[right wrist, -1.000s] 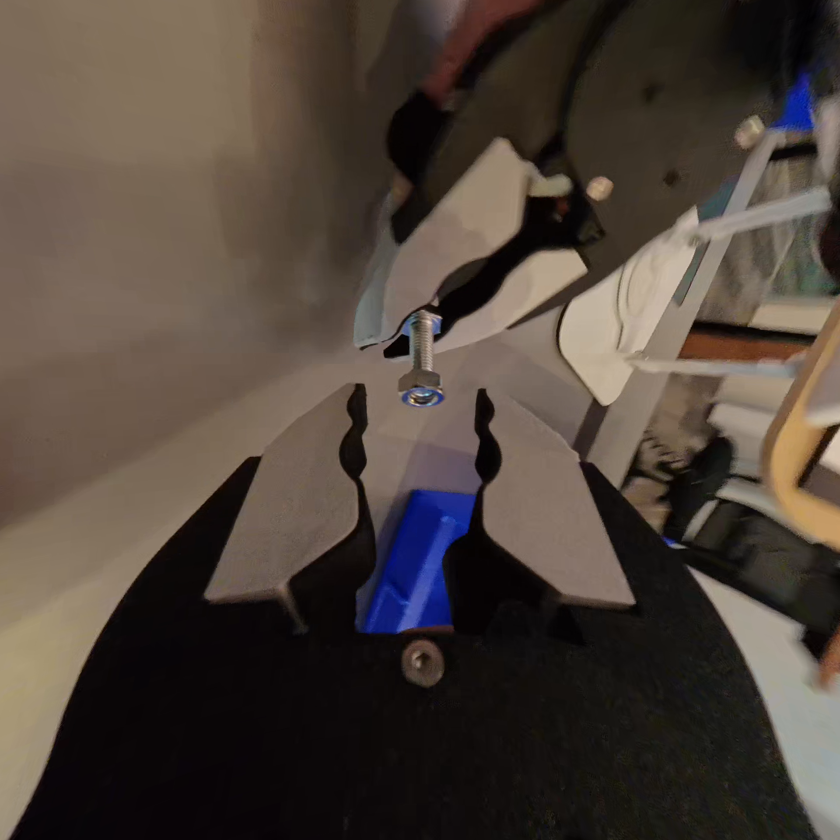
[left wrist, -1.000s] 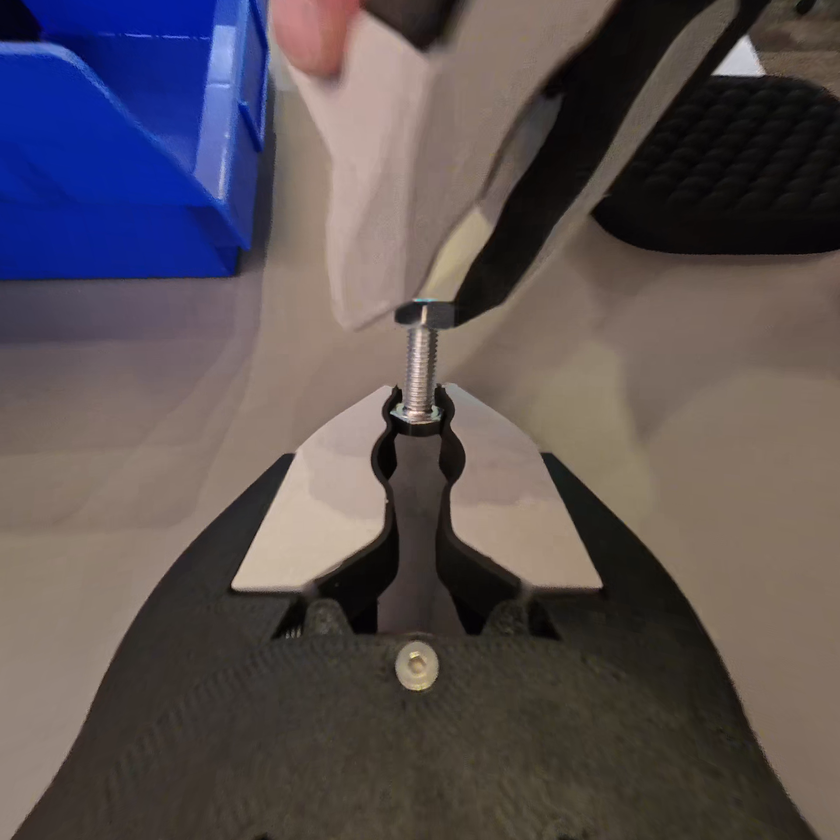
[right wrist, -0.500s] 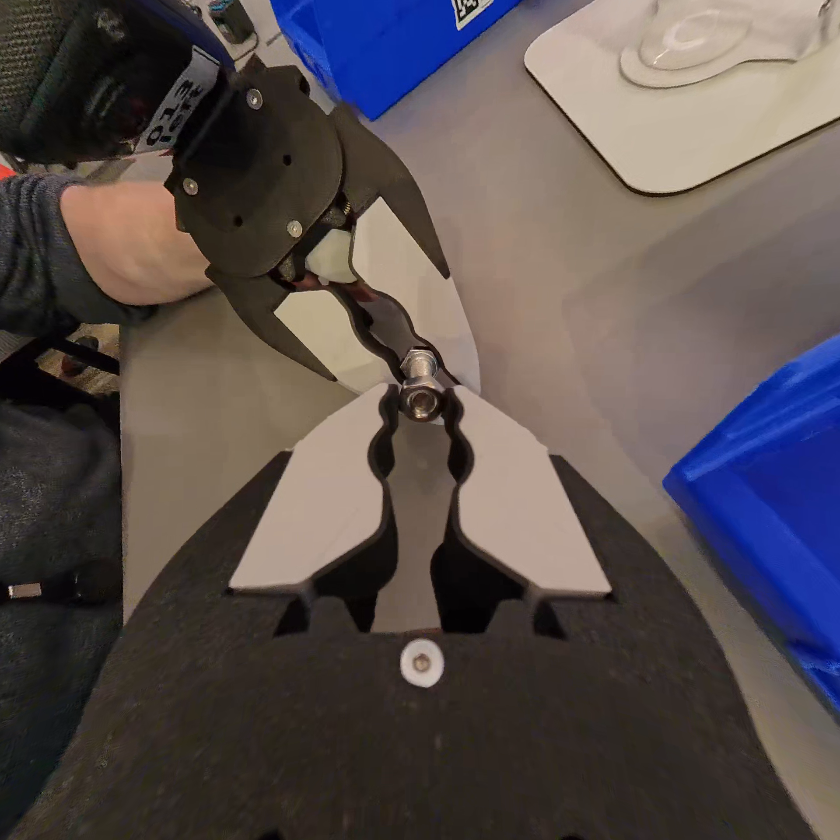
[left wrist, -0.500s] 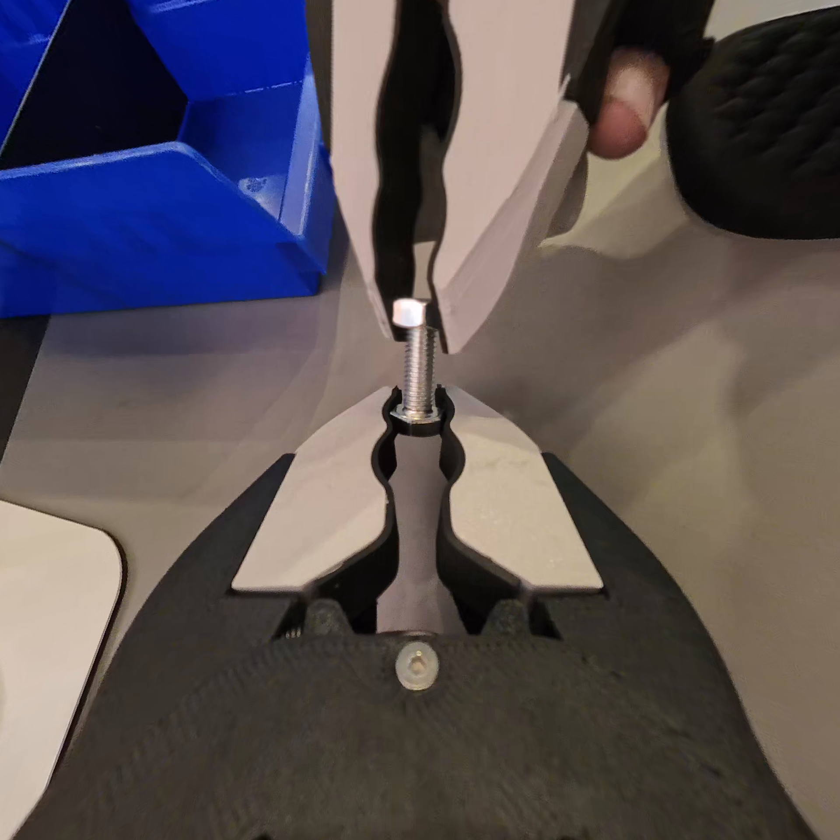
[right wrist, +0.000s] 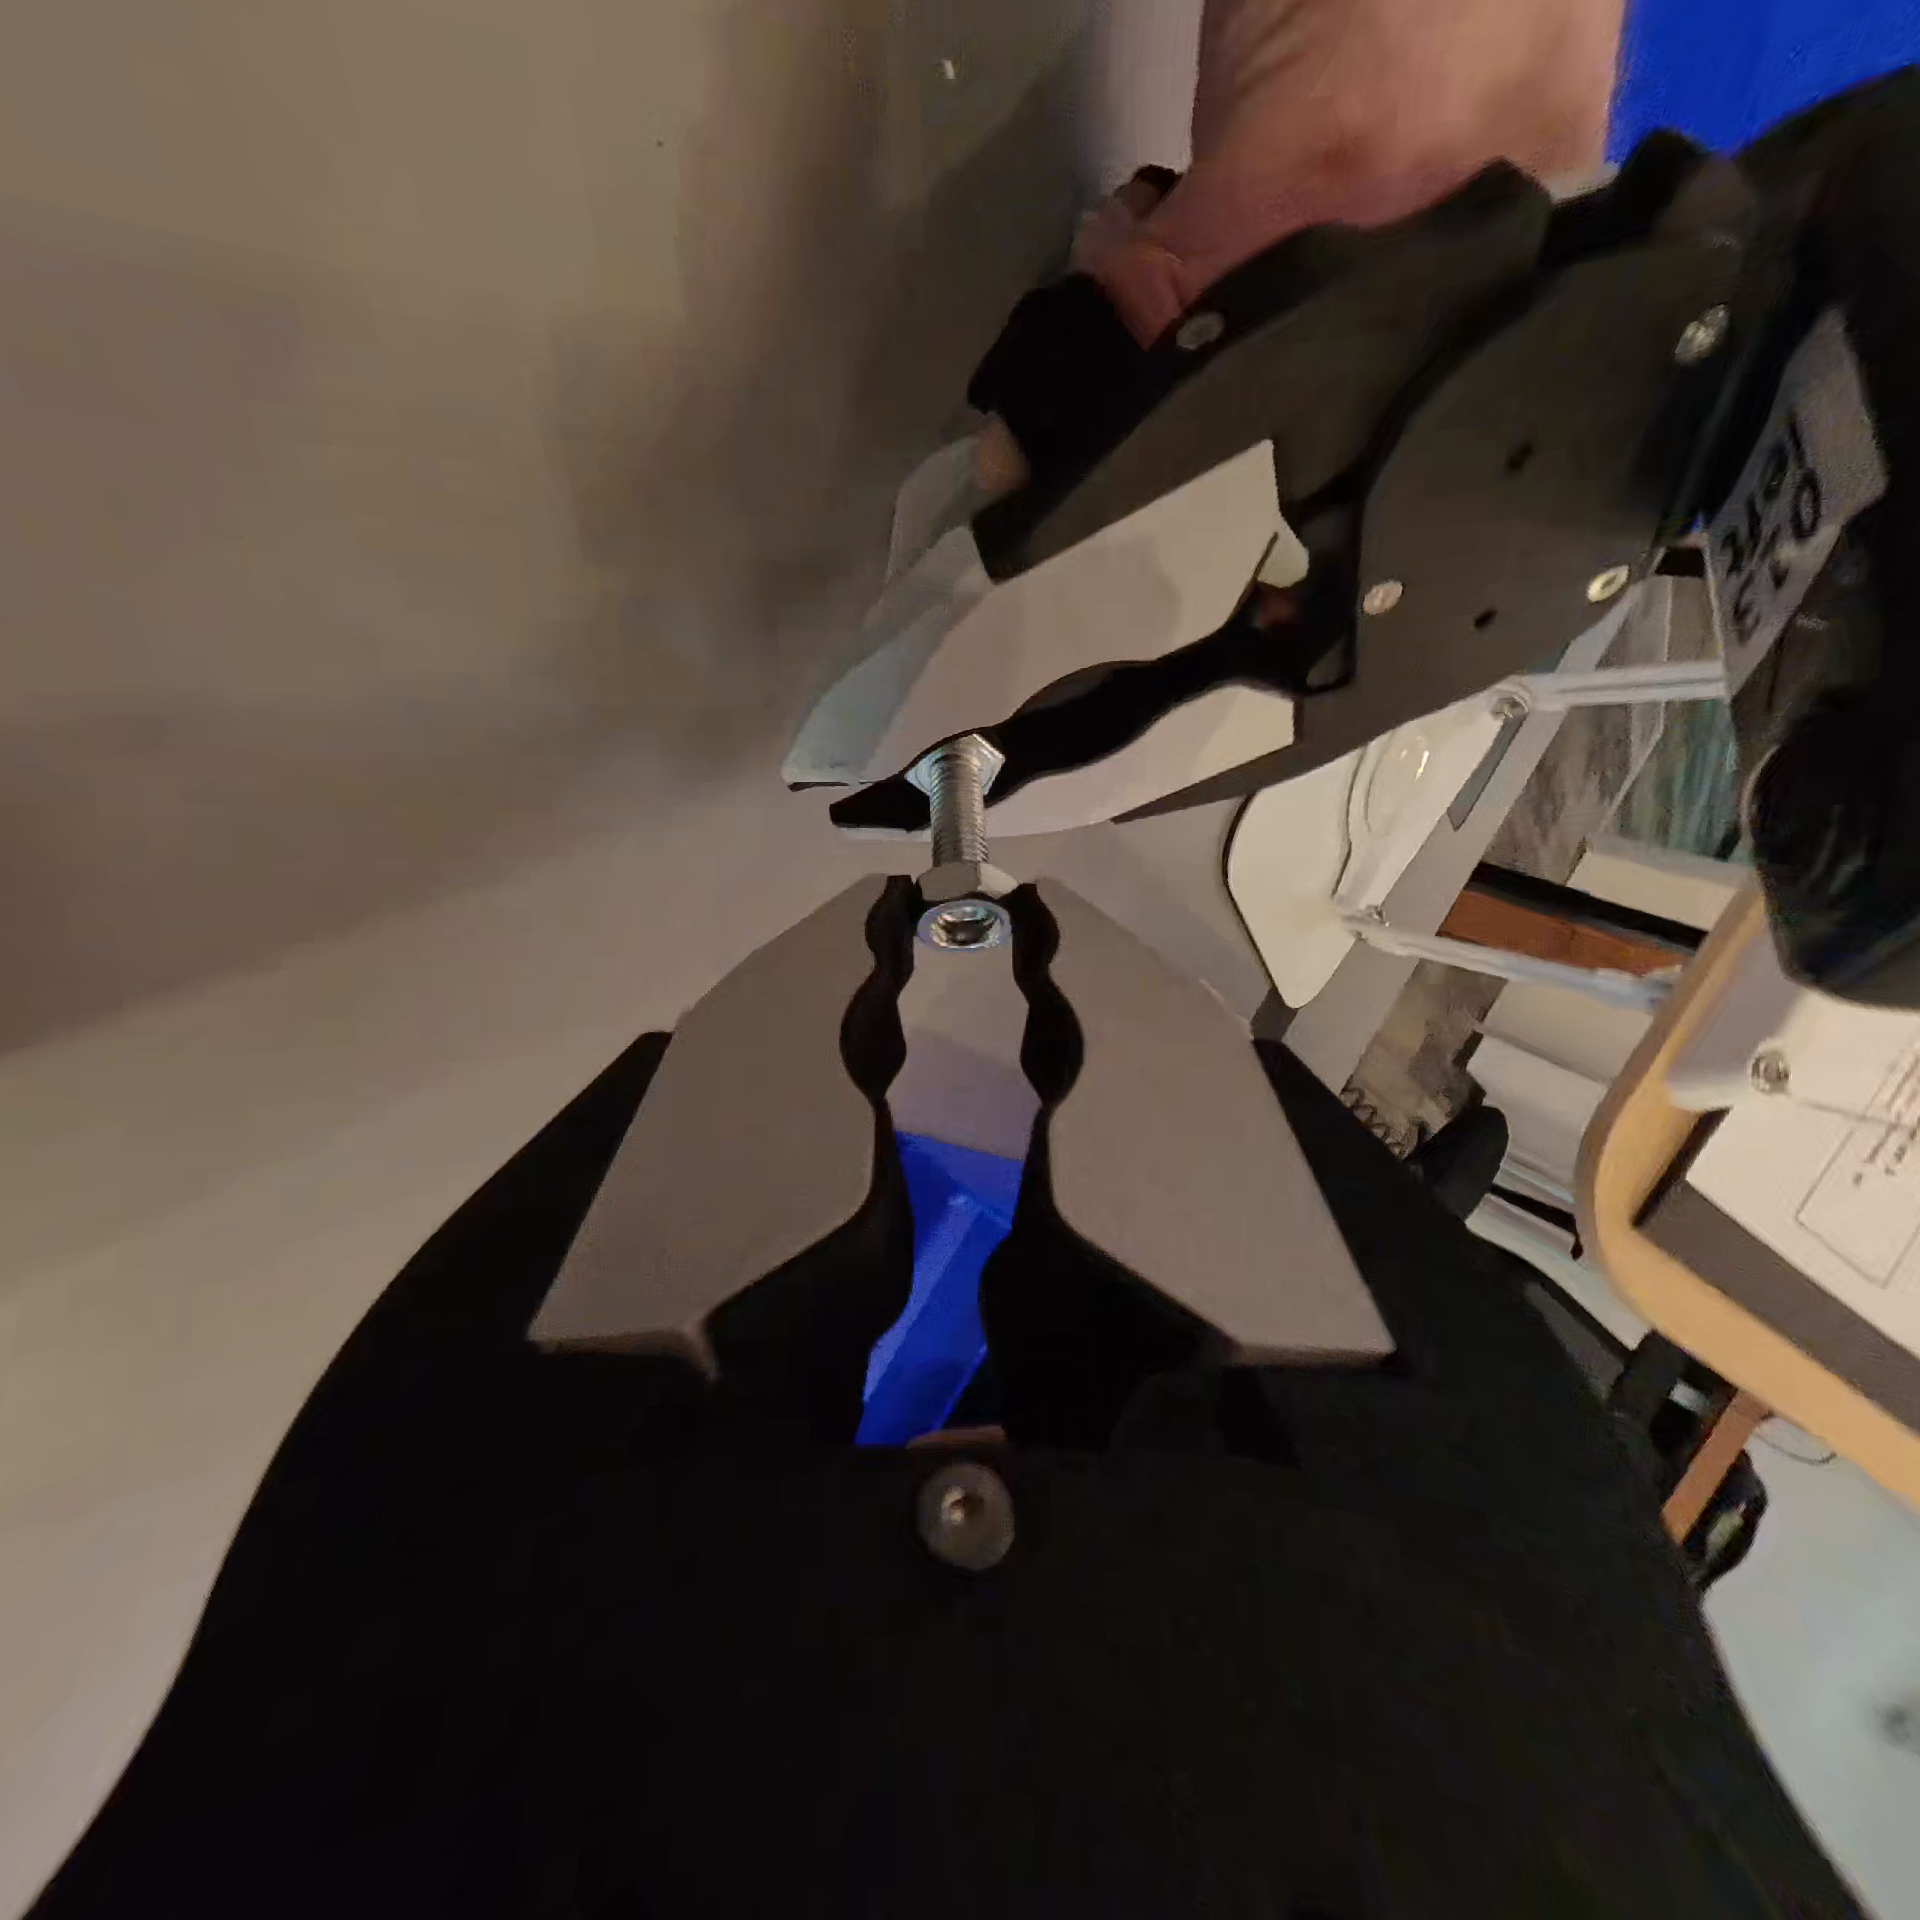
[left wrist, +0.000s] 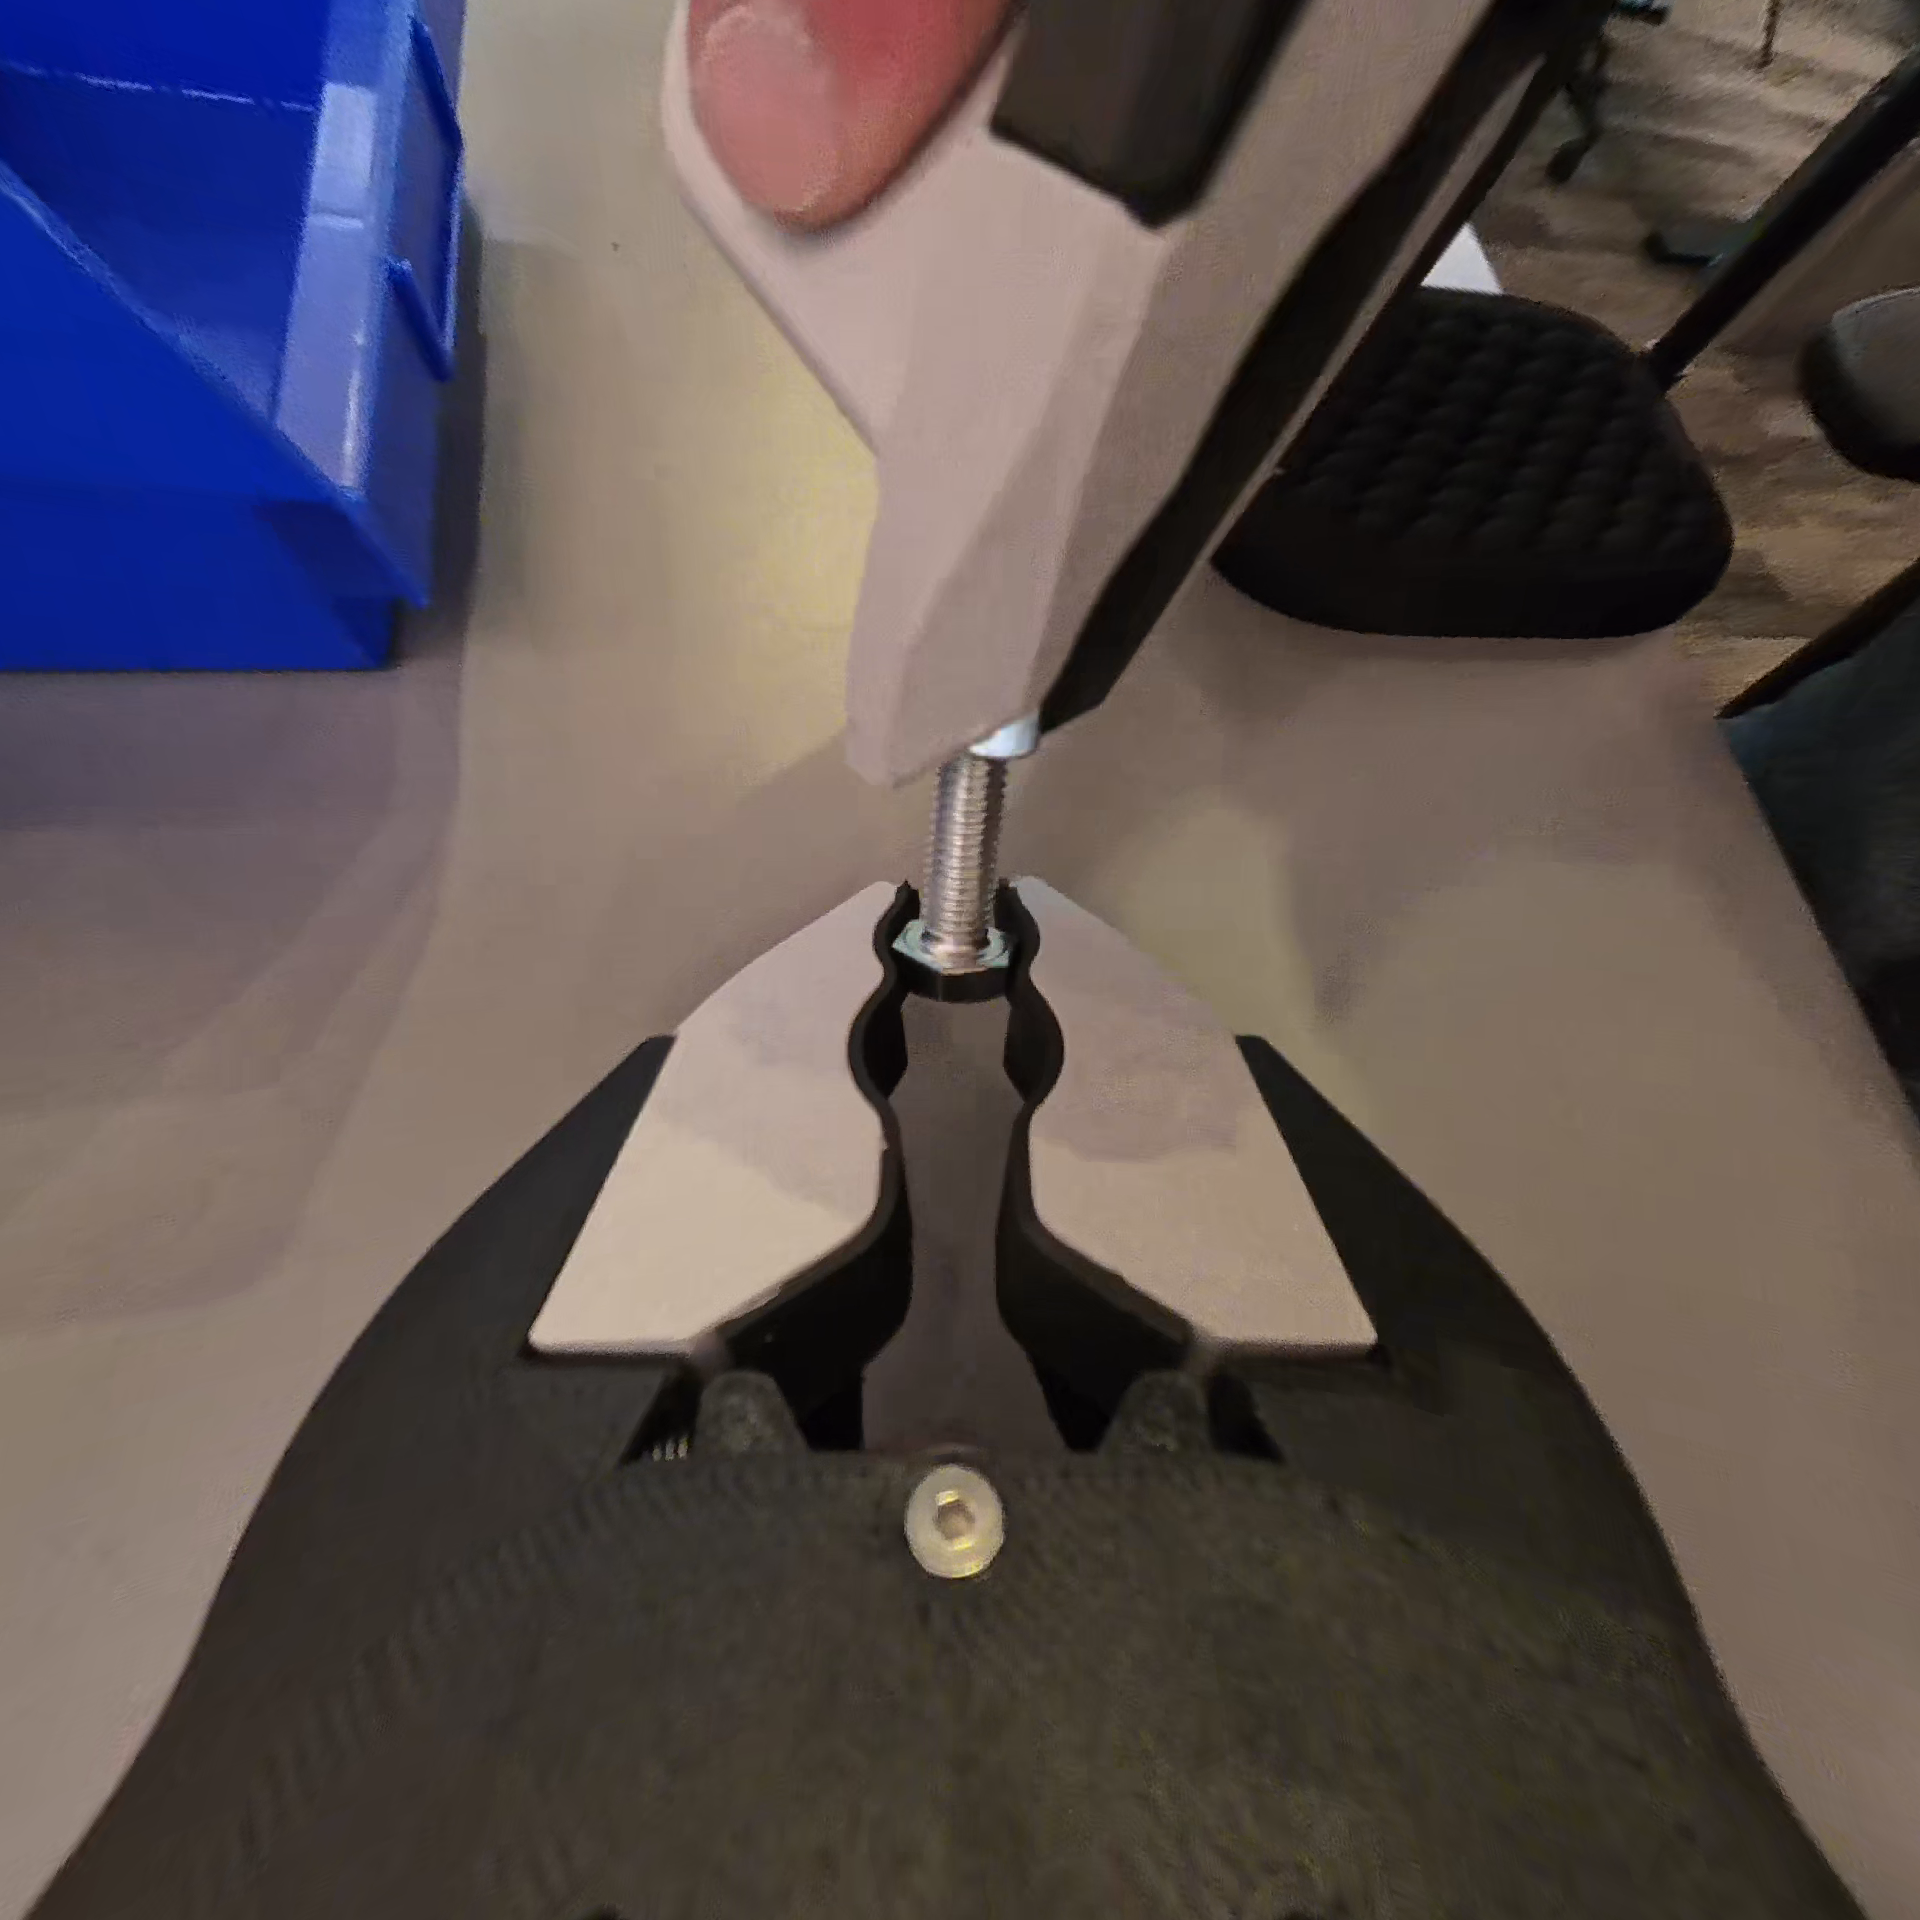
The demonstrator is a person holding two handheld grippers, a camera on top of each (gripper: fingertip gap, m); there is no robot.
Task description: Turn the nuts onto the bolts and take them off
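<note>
Right hand-held gripper [right wrist: 961, 902] now clamps the bolt [right wrist: 958, 817] head, previously apart.

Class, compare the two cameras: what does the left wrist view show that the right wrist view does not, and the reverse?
Only the left wrist view: a black mesh chair seat and a fingertip on the right gripper. Only the right wrist view: a white board and a printed paper sheet. Both: the silver threaded bolt, the left gripper shut on its silver hex nut, the right gripper shut on its head, and a blue plastic bin.
</note>
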